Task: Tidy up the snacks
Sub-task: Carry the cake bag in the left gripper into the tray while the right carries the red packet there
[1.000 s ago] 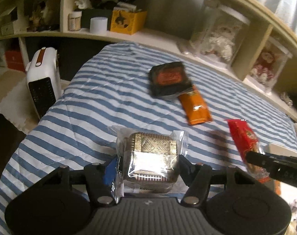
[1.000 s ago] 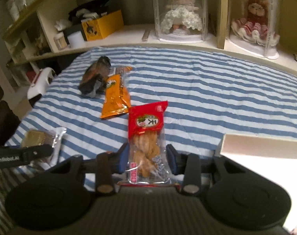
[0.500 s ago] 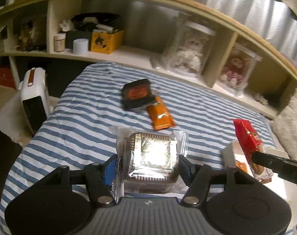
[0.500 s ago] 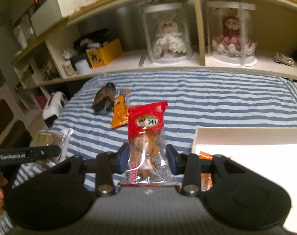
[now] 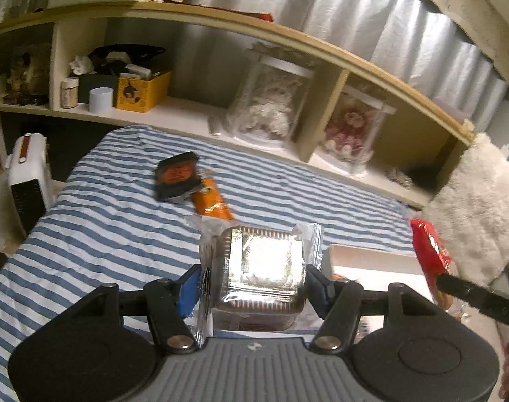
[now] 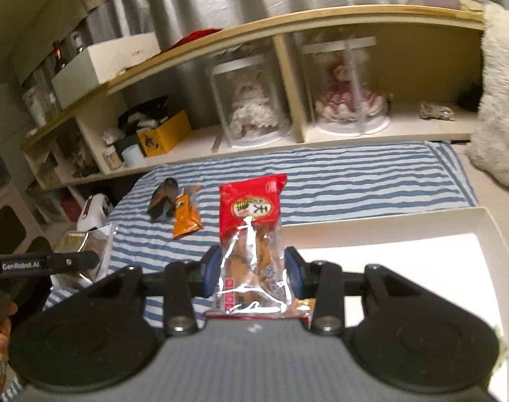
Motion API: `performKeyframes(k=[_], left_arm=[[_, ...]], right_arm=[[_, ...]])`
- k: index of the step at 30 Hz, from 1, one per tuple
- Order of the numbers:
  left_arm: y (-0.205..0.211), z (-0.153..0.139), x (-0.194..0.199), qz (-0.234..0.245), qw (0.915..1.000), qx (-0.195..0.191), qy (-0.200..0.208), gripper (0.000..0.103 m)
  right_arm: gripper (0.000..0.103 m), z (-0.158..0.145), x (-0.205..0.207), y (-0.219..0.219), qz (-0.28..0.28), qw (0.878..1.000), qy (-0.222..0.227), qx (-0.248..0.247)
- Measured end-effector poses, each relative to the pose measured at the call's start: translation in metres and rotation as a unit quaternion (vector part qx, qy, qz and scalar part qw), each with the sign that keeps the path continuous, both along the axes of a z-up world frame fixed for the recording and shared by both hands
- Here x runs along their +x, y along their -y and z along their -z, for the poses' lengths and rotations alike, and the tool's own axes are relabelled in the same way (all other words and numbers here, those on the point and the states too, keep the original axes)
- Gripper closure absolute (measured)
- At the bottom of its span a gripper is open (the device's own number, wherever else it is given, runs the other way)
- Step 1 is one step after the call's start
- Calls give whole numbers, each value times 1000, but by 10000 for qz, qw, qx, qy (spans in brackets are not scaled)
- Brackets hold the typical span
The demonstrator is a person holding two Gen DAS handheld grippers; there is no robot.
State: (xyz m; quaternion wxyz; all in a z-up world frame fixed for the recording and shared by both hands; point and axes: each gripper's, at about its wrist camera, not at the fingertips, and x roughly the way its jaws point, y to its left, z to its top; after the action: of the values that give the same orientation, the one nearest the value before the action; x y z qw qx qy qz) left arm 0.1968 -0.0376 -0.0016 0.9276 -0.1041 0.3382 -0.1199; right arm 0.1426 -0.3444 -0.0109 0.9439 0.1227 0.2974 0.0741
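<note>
The left gripper (image 5: 252, 288) held a gold-foil pastry packet (image 5: 263, 266) clamped flat between its blue fingers (image 5: 188, 288), raised above the striped bed (image 5: 113, 221), its squarish face turned up and its clear wrapper ends sticking out sideways. The right gripper (image 6: 251, 271) pinched a red-topped snack bag (image 6: 252, 234) across its clear lower half, the bag's long axis running straight away from the camera, red end farthest. It hung over the near edge of a white box (image 6: 405, 254). On the bed lay a dark packet (image 5: 177, 181) touching an orange packet (image 5: 212, 201), whose long axis pointed toward the shelf (image 5: 187, 120).
</note>
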Motion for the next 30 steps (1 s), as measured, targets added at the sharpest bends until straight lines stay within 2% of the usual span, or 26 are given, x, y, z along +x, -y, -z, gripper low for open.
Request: performKeyframes(k=[7, 12, 20, 30], left_arm=[[29, -10, -9, 209, 9997, -129, 95, 38], [56, -11, -10, 351, 9992, -154, 74, 38], [106, 2, -5, 627, 9979, -151, -87, 38], [164, 26, 6, 908, 9946, -278, -416, 38]], right_arm=[[56, 3, -22, 35, 201, 9996, 144, -109], [56, 8, -29, 57, 337, 9993, 142, 4], [56, 15, -36, 88, 649, 9978, 98, 43], [56, 37, -38, 136, 1169, 9922, -74, 421]])
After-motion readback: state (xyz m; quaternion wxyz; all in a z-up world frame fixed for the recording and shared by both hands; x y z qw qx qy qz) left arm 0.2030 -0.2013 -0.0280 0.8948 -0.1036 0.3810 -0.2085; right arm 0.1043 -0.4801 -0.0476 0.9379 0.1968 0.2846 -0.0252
